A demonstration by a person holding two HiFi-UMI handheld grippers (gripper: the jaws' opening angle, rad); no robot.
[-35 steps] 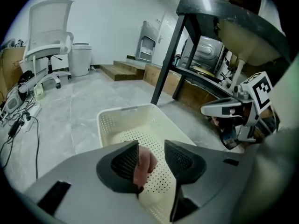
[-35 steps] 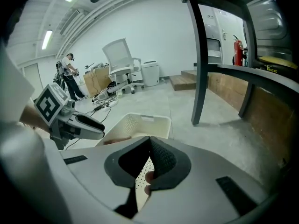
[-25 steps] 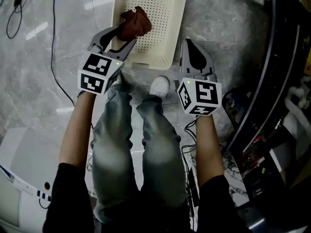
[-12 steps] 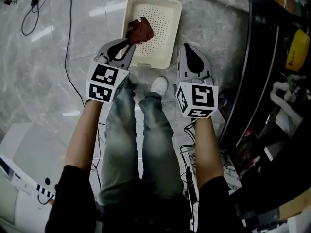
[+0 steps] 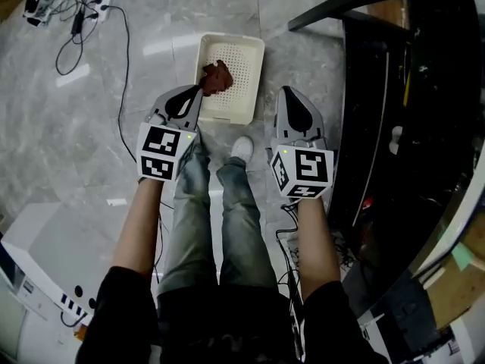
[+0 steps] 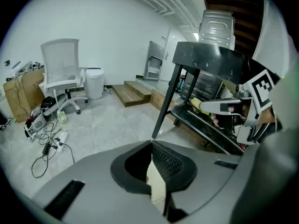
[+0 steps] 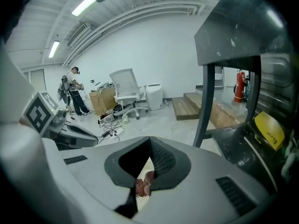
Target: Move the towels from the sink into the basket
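Left tool (image 5: 195,92): the jaws are pressed together; nothing is held.
Right tool (image 5: 287,91): the jaws are likewise closed and empty.
Towel (image 5: 217,76): it is seen inside the cream perforated basket (image 5: 254,82) on the floor, toward the 9 o'clock wall.
Relation: the towel is found just beside the left tool's tip, at about 1 o'clock; the right tool is set farther off, so the left is judged nearer.
Look: dark reddish-brown cloth, crumpled into a lump; no long axis can be read.
Sink: it cannot be made out.
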